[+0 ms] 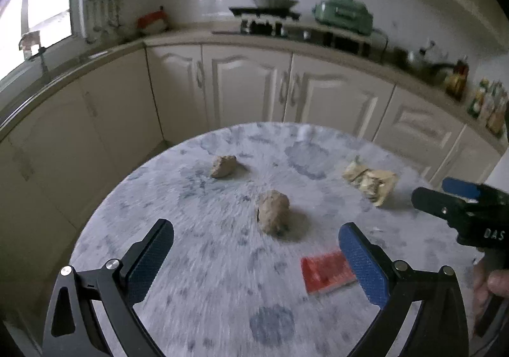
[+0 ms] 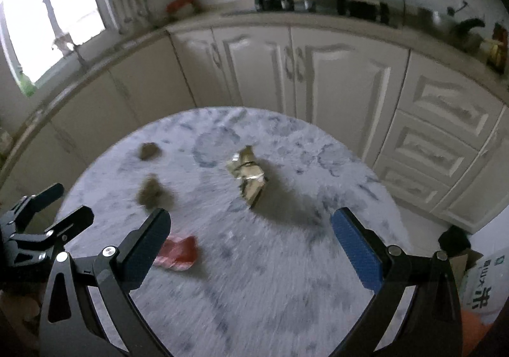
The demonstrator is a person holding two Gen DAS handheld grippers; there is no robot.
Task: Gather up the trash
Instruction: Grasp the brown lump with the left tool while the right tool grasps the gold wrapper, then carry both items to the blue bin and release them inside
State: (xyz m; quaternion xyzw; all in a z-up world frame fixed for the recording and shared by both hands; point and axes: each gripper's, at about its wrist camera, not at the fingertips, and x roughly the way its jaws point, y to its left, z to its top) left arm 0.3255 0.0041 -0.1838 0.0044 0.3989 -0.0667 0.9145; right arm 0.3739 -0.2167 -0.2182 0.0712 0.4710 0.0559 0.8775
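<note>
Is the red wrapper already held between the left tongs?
No, the red wrapper lies flat on the marble table, and the left tongs stand wide open above it, empty.

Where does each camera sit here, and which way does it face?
Left wrist: on the left hand-held gripper, facing across the round table toward the cabinets; its open fingers frame a brown wad; the right hand-held gripper and a hand show at right.
Right wrist: on the right hand-held gripper, same heading, its open fingers below the crumpled wrapper; the left hand-held gripper shows at left.
Shared: table, wads, wrapper, red packet.
</note>
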